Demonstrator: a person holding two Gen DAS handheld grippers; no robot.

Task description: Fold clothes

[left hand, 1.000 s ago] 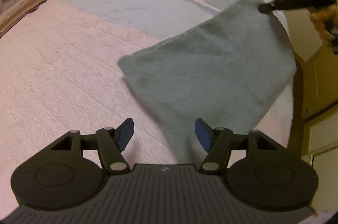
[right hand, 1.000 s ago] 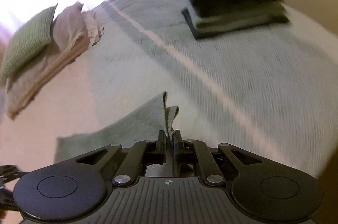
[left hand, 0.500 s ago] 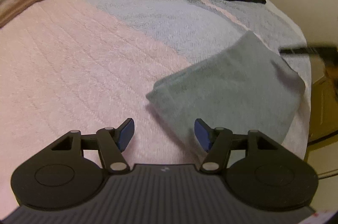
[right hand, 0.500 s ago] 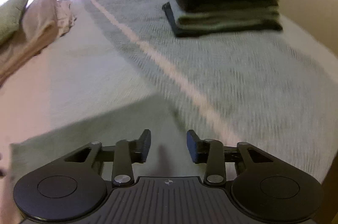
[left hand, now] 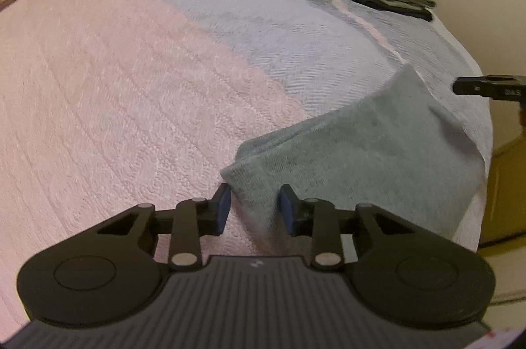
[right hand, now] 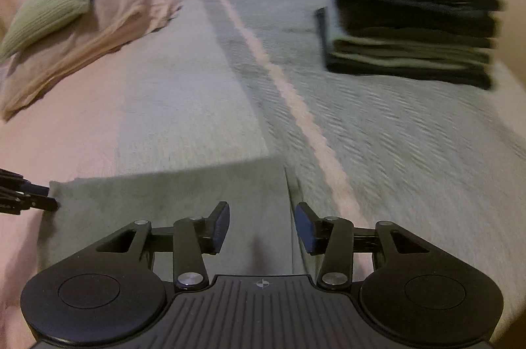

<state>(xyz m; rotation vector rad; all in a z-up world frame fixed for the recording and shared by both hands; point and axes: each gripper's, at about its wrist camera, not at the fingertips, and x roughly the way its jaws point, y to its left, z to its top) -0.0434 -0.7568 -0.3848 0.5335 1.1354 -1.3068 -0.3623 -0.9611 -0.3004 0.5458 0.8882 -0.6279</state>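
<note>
Now the folded grey-green soft cloth (left hand: 368,151) lies flat on the bed (left hand: 115,86) near its edge, and the near corner of this cloth sits between the blue pads of the left claw (left hand: 253,206), which stands open around it, probably to take it for the next fold. Half a second ago this corner was well ahead of the pads. The right claw (right hand: 262,225) is open too, above the far corner, and holds nothing; one second ago it pinched the cloth. A stack of dark folded clothes (right hand: 411,23) waits further back
</note>
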